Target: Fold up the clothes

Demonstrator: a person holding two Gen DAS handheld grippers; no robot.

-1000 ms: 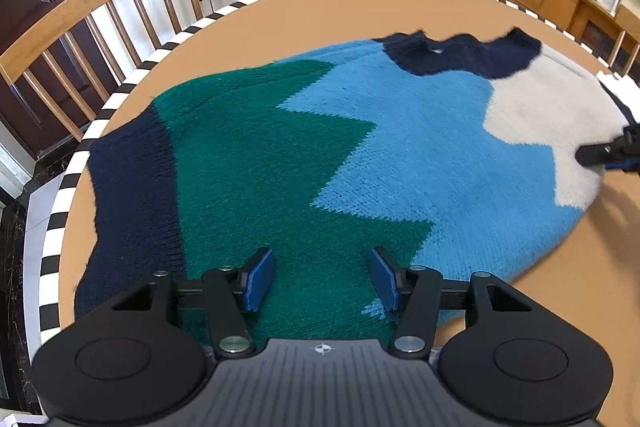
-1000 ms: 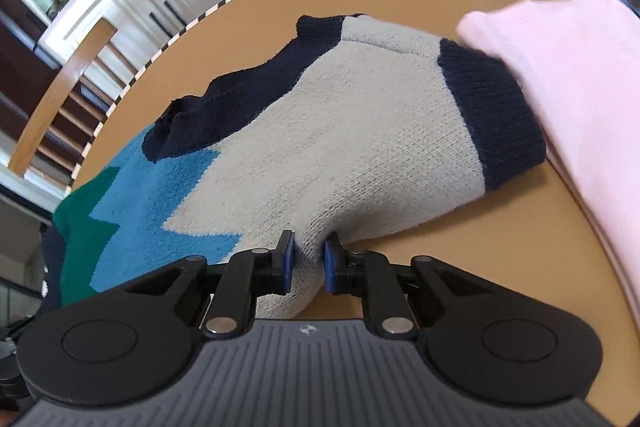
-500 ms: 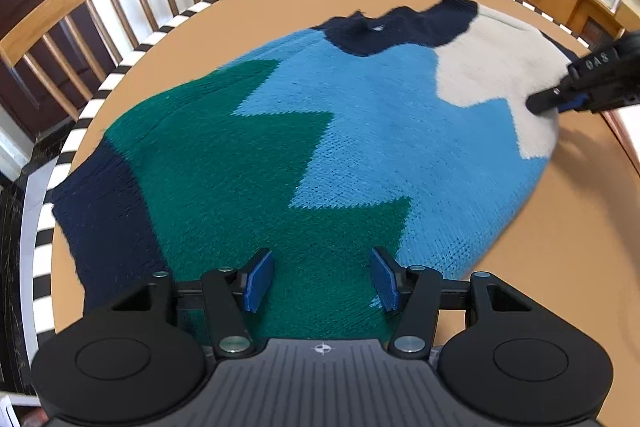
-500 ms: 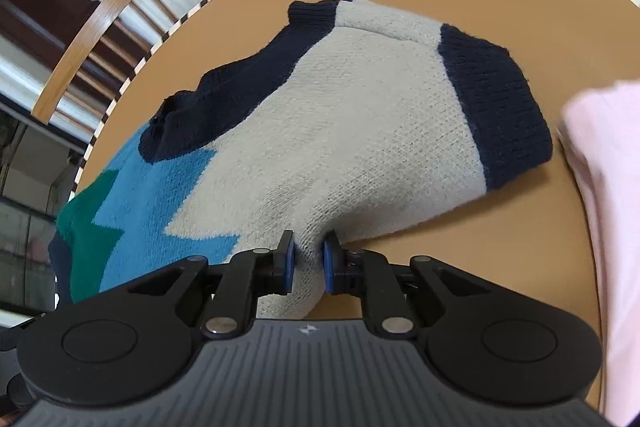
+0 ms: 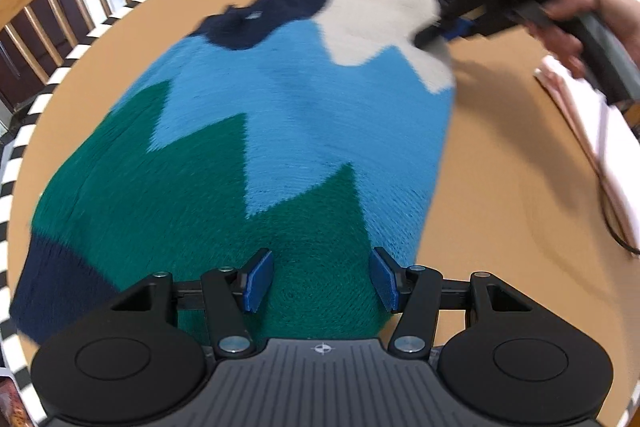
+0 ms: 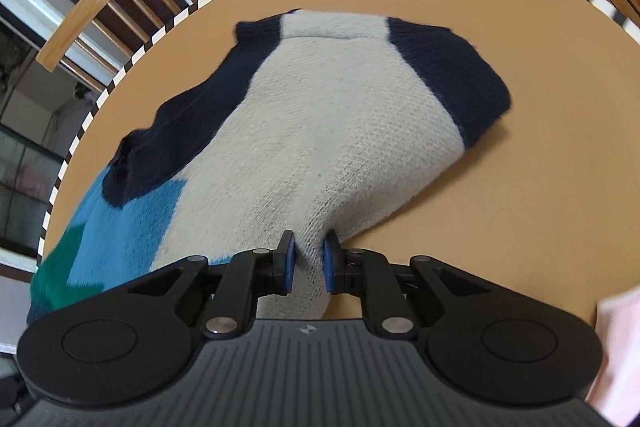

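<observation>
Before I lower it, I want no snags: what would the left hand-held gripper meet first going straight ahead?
Probably the sweater: its green knit lies directly between and beyond the open pads, though the gap above it is unclear.

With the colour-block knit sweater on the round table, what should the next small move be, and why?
Probably keep drawing the pinched edge across. The right gripper is shut on the grey part of the colour-block knit sweater, lifting a ridge, while the left gripper stands with its pads apart over the green hem, on the tan round table.
</observation>
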